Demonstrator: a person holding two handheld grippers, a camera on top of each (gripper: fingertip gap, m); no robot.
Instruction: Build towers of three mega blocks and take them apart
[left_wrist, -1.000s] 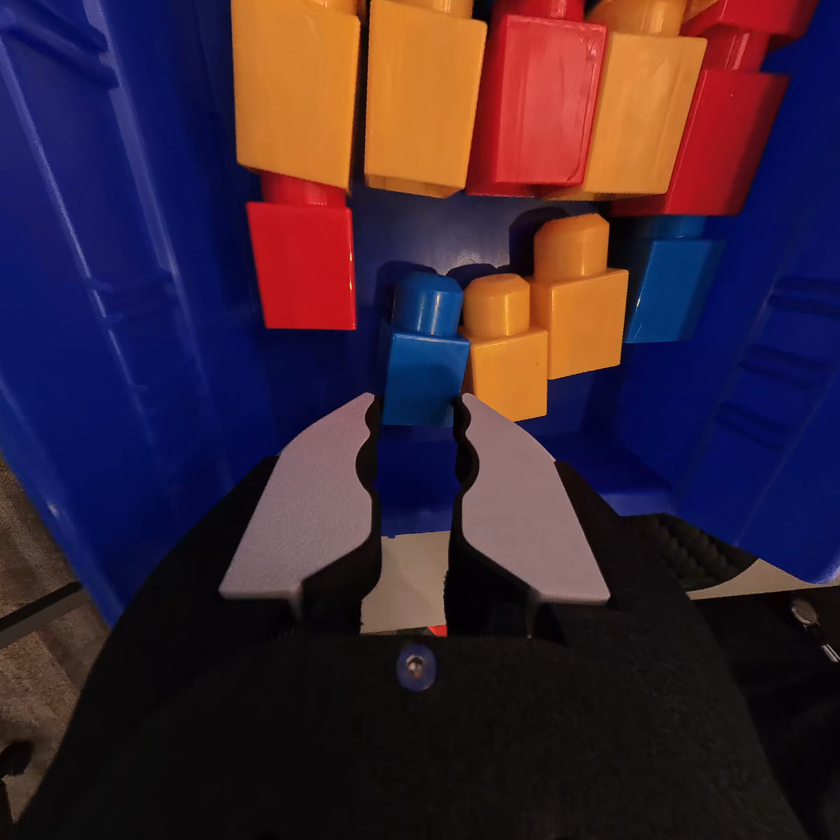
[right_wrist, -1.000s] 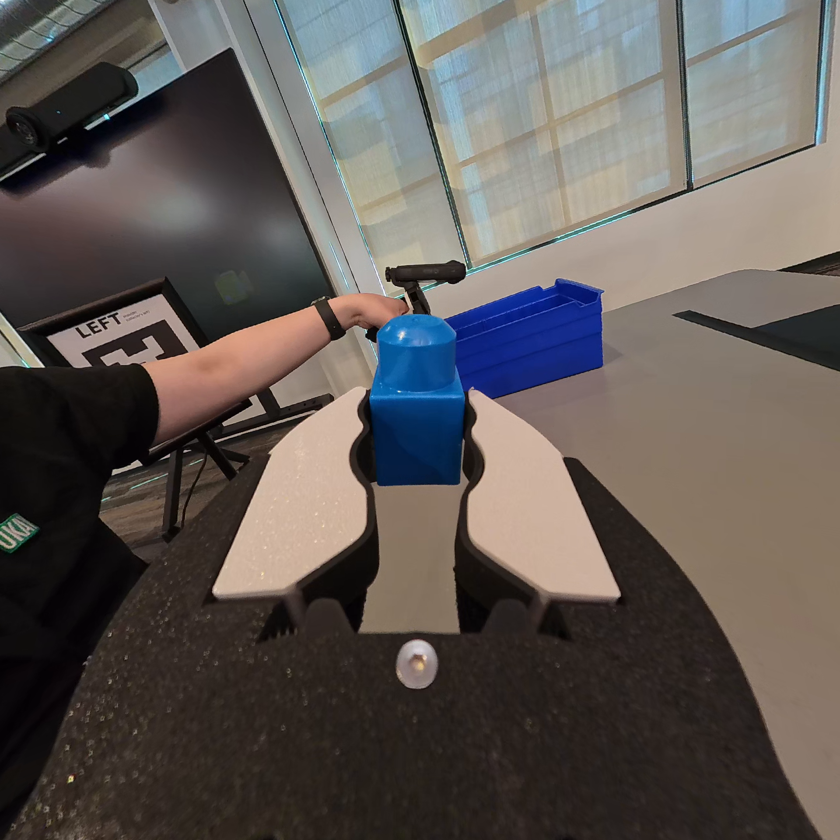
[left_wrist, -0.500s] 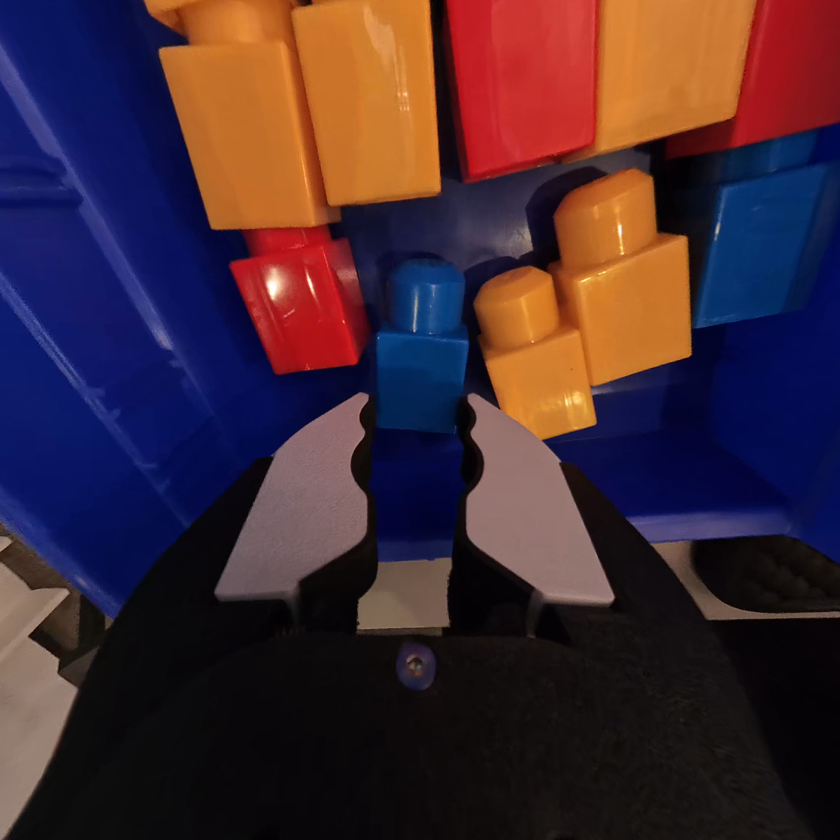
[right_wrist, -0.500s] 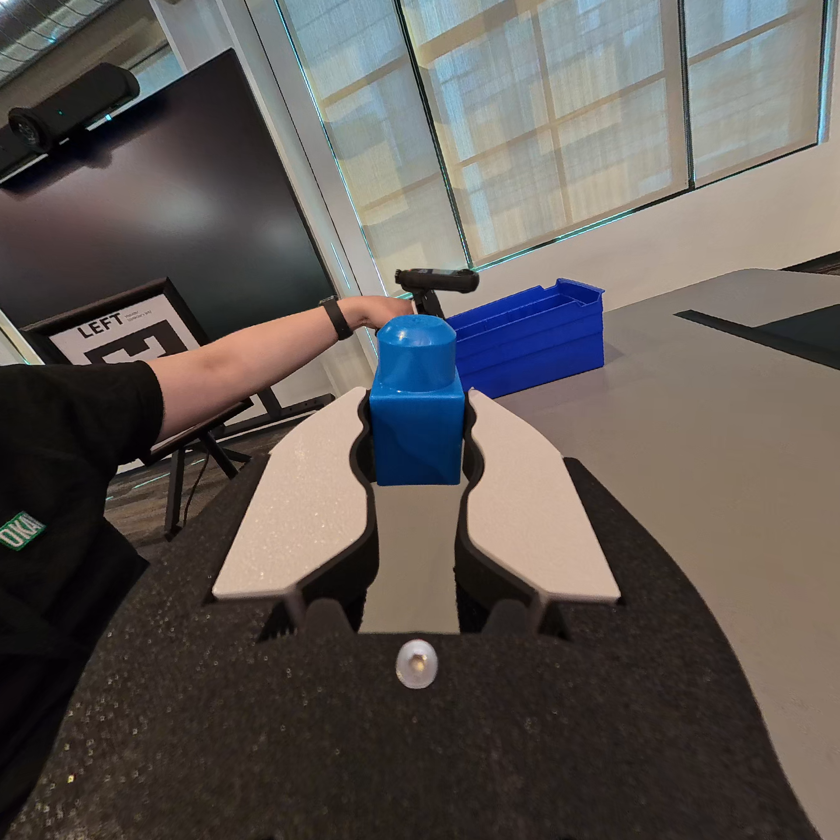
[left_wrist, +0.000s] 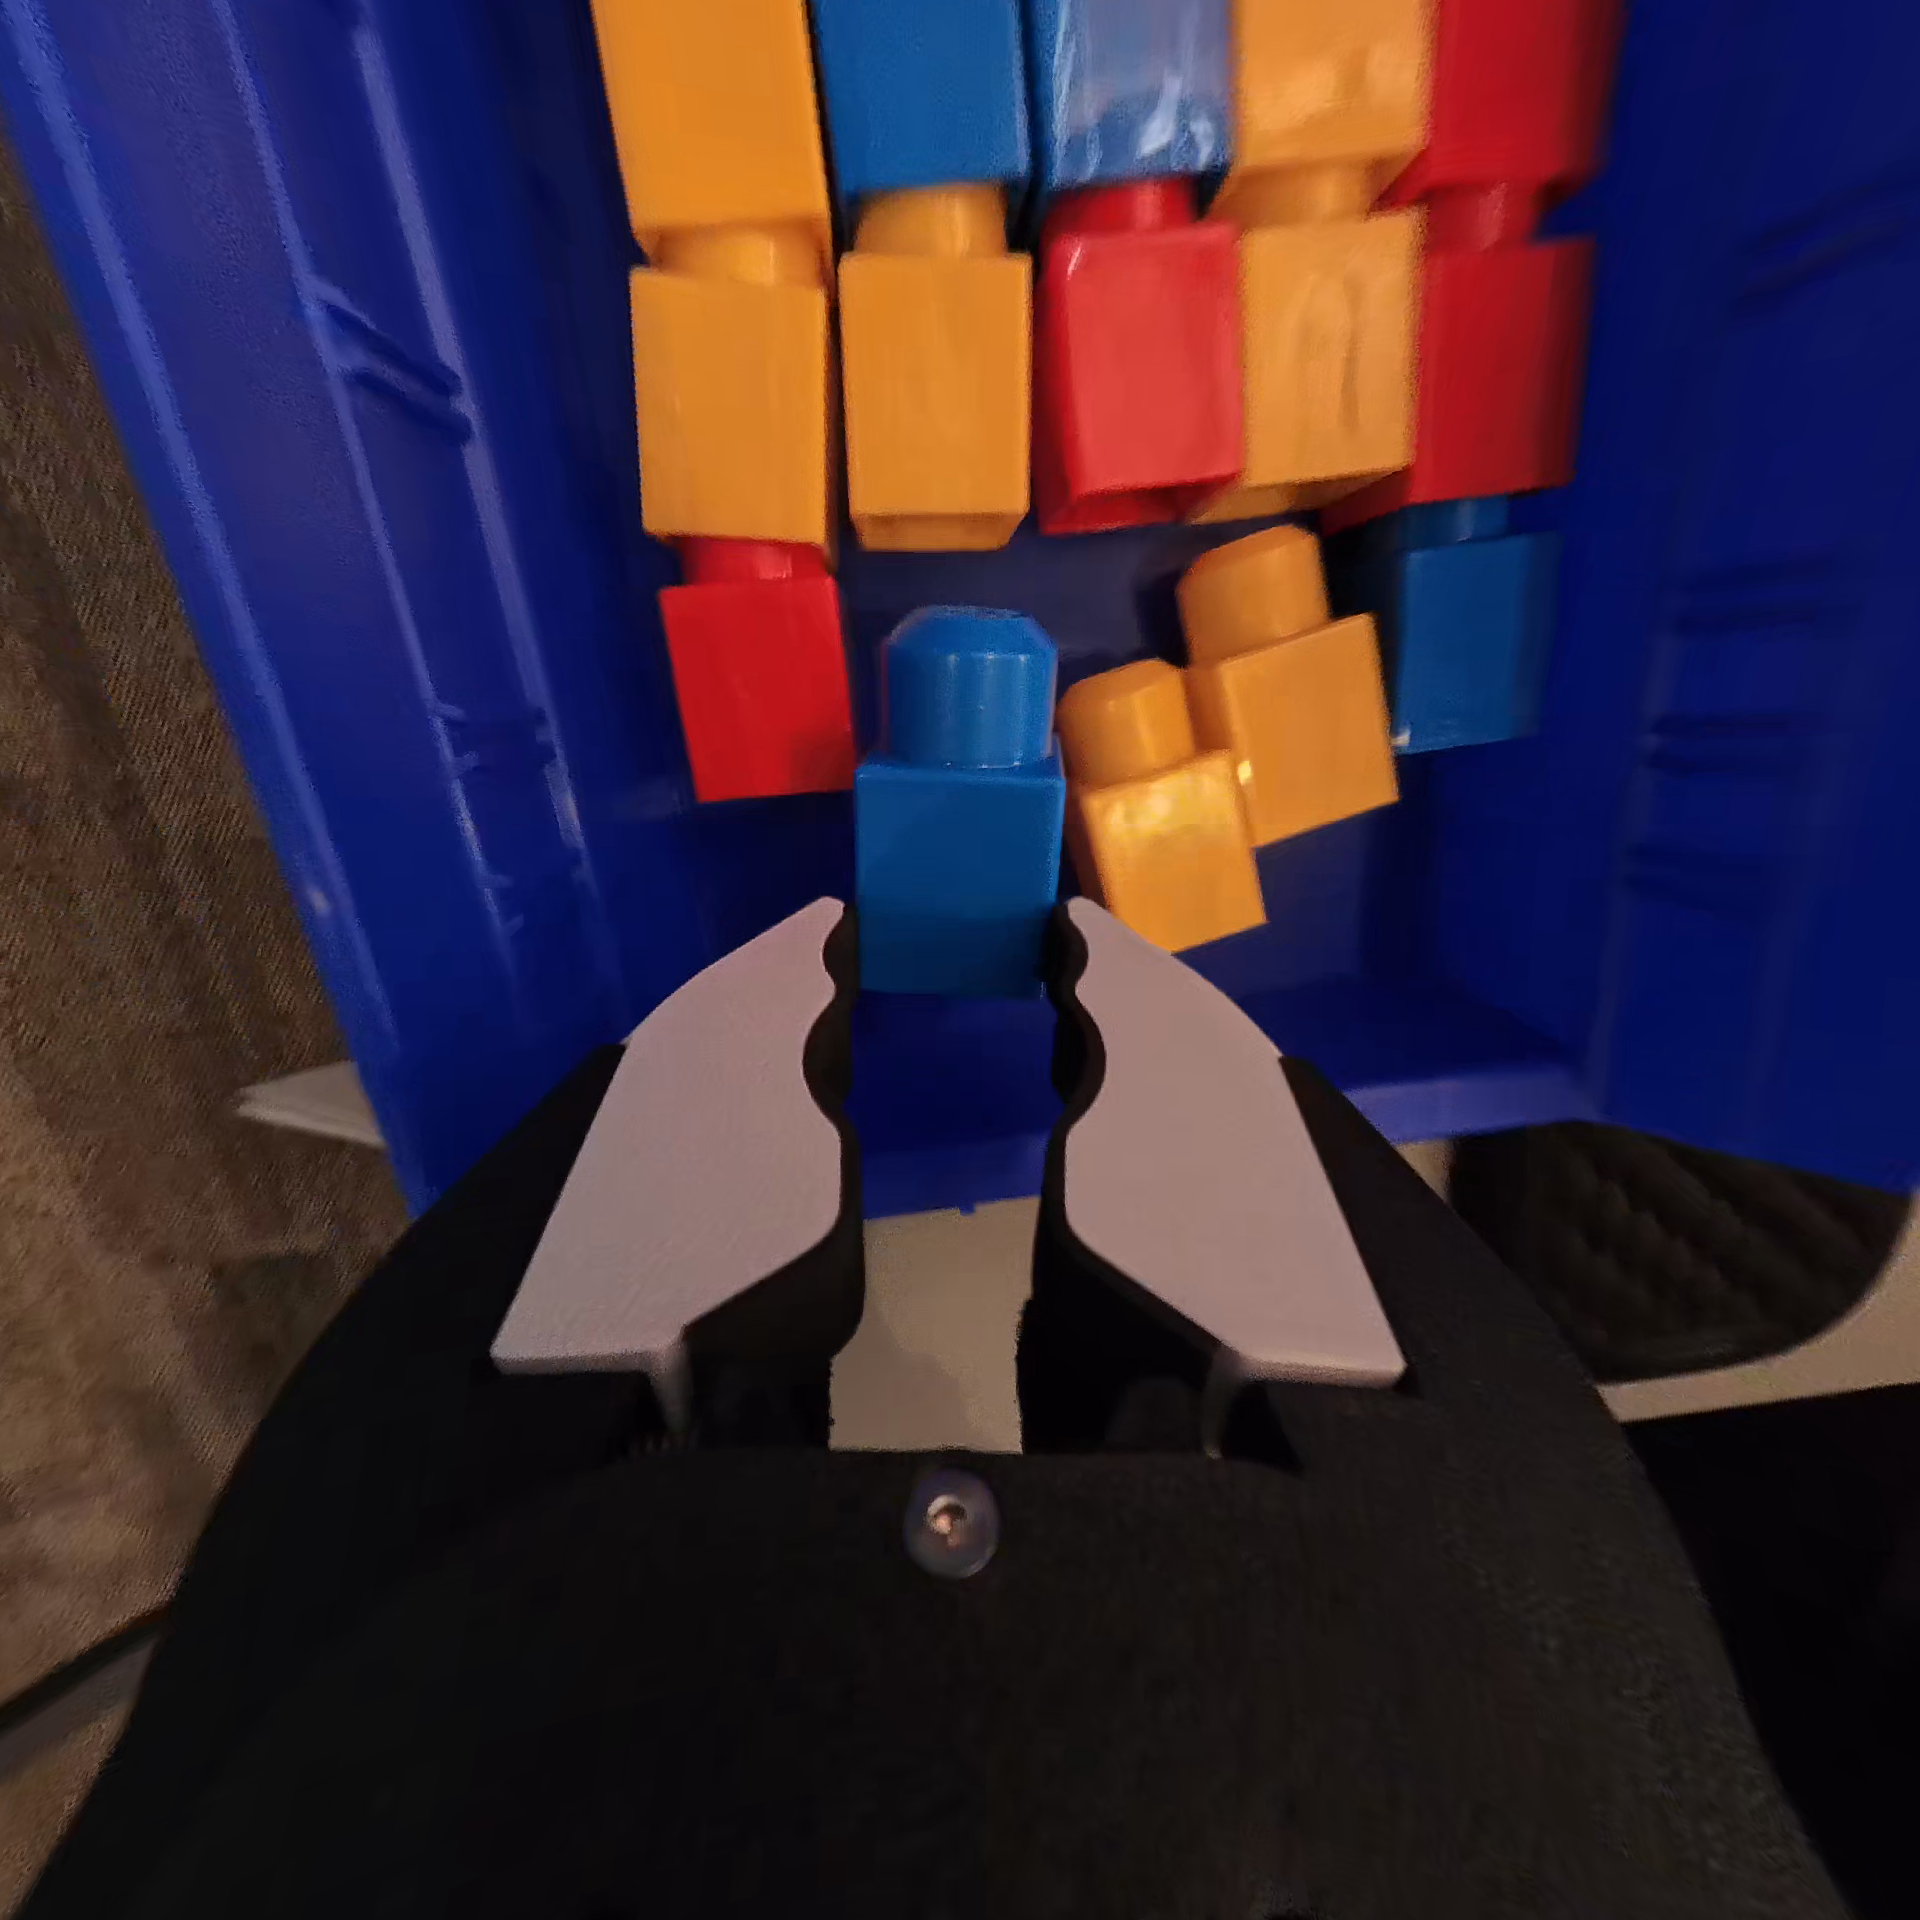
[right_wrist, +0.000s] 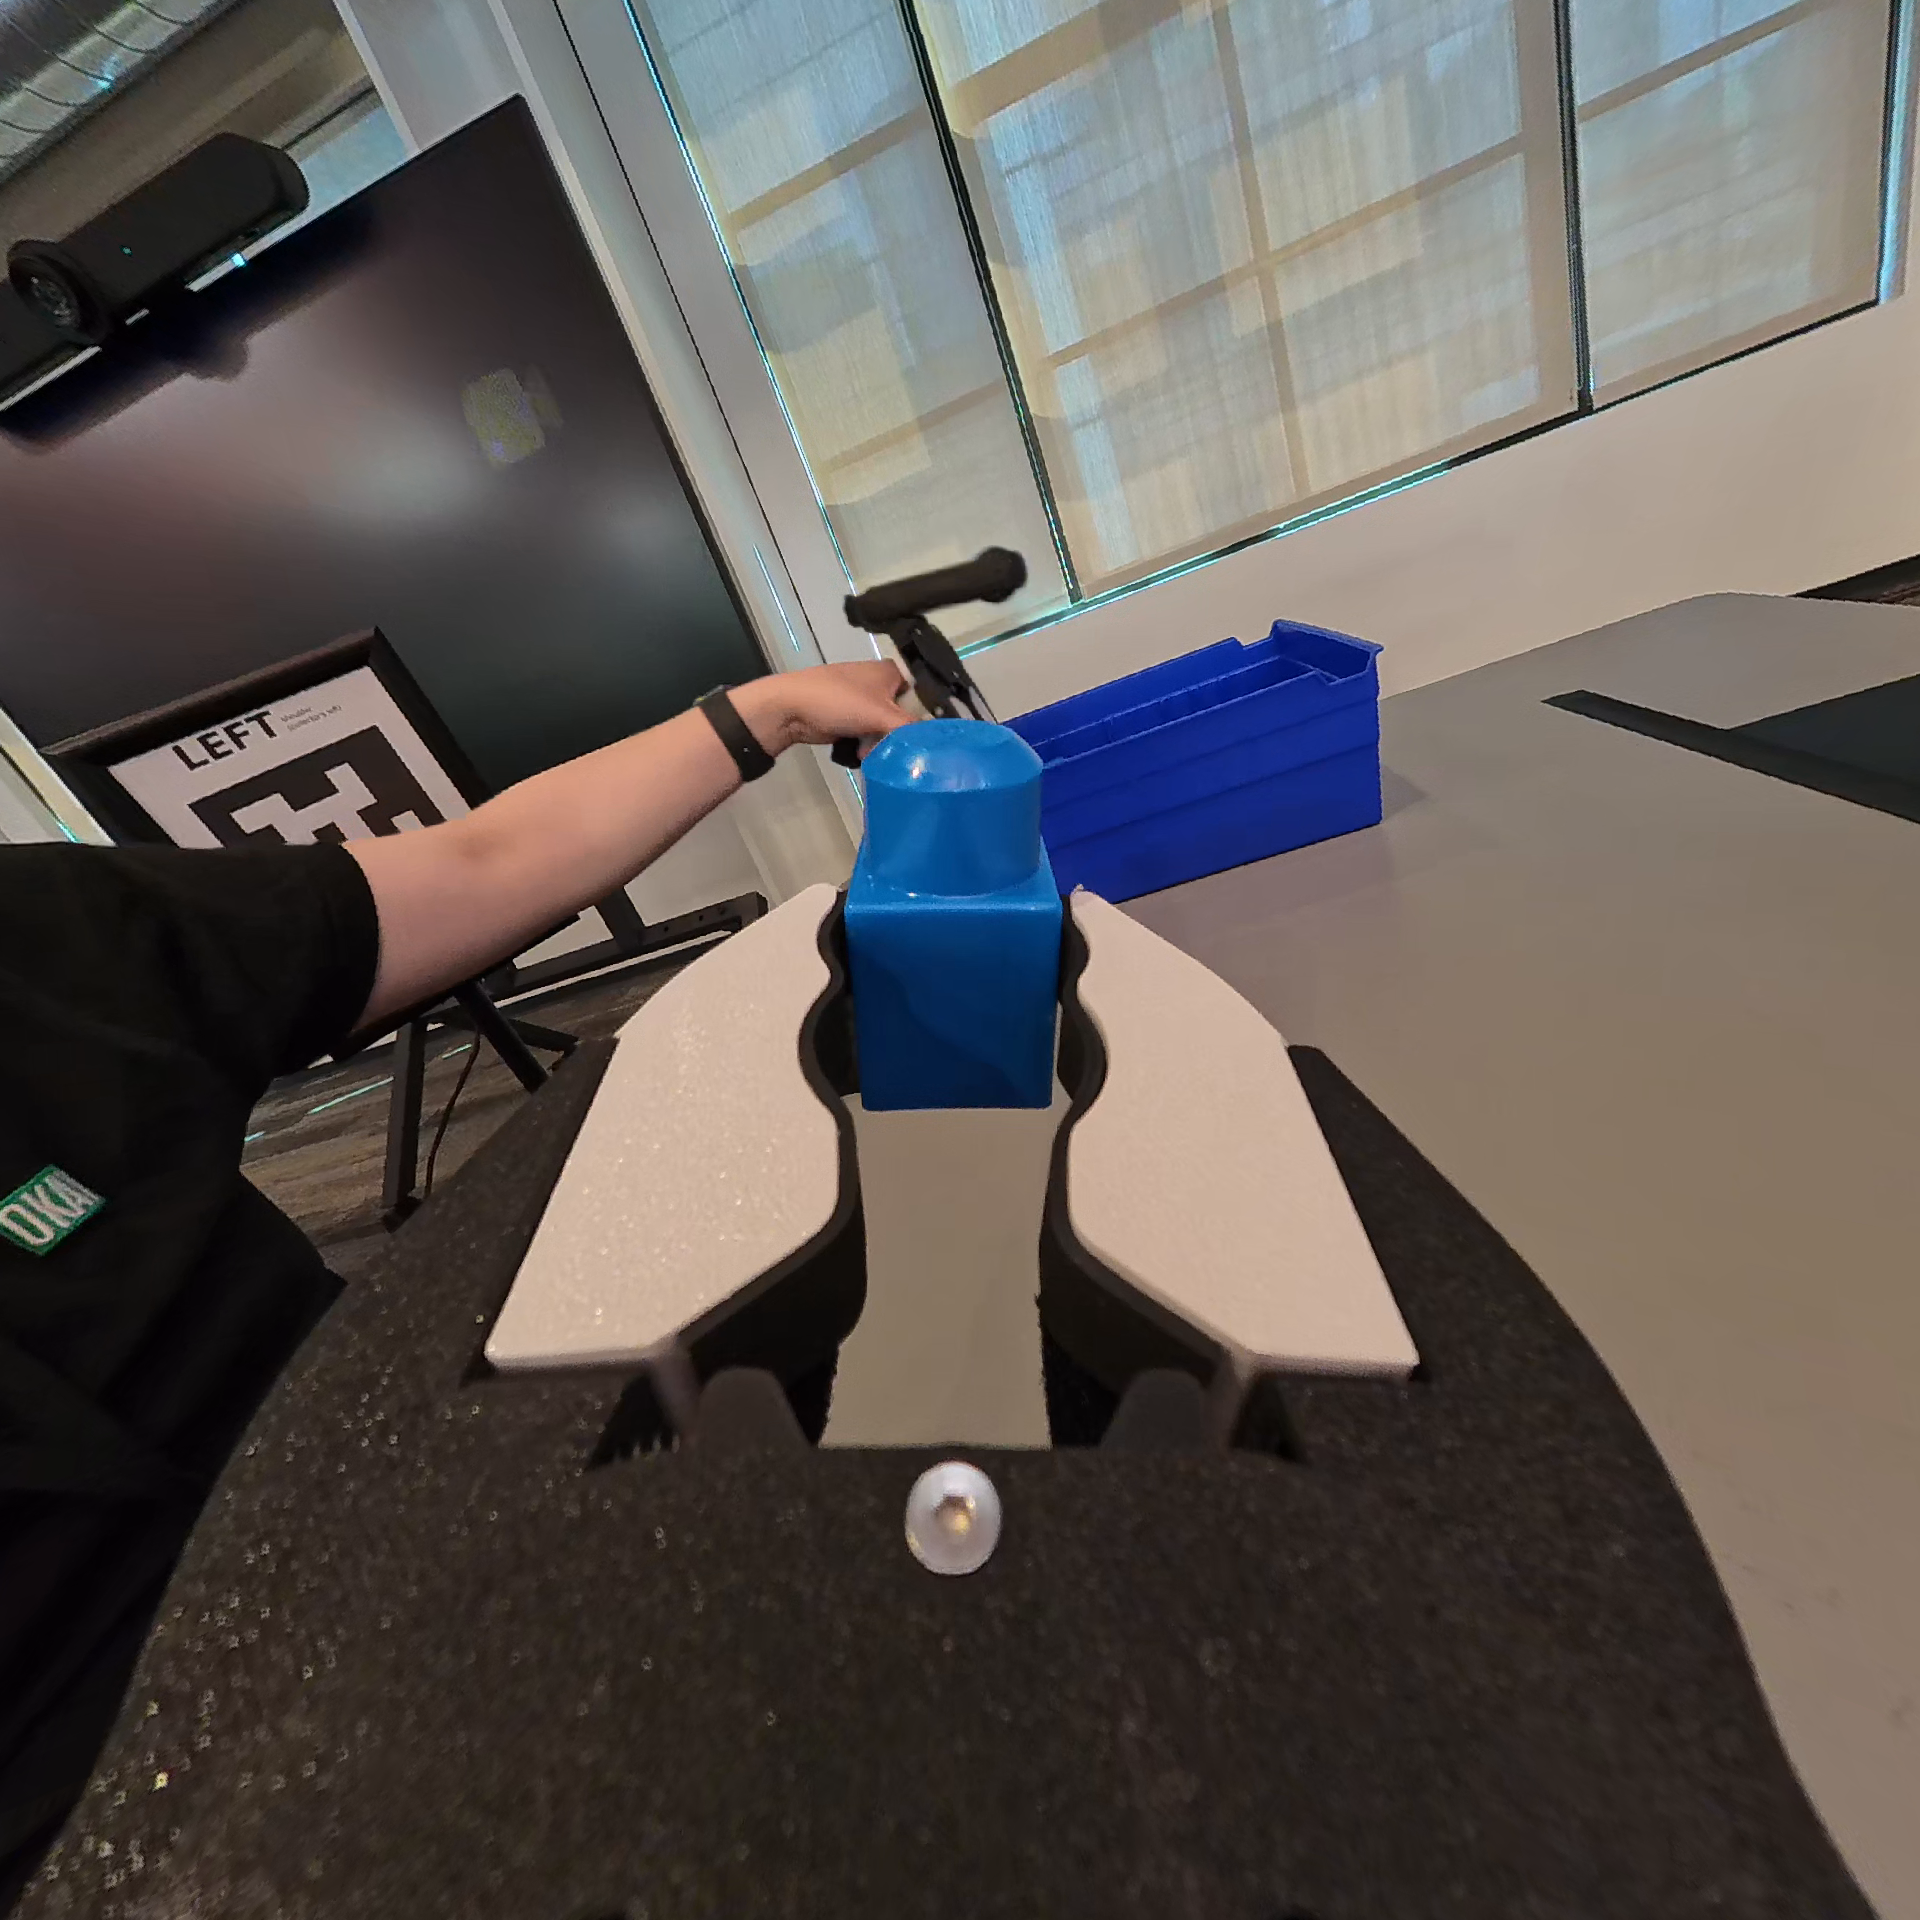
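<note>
Blocks fill the blue bin (left_wrist: 447, 665); the left gripper (left_wrist: 951, 951) pinches one blue block (left_wrist: 956, 831) by its base, stud pointing away. The right gripper (right_wrist: 951, 997) clamps another blue block (right_wrist: 951, 977) above the worktop (right_wrist: 1558, 1039), stud forward.

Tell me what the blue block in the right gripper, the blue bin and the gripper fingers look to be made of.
Blue block: moulded plastic, glossy; highlights on its rounded stud.
Blue bin: rigid plastic, semi-gloss, with moulded ribs and stepped walls.
Fingers of the right gripper: pale grey, matte, faintly speckled plates, probably hard plastic or a printed part, backed by what looks like black foam or rubber.
</note>
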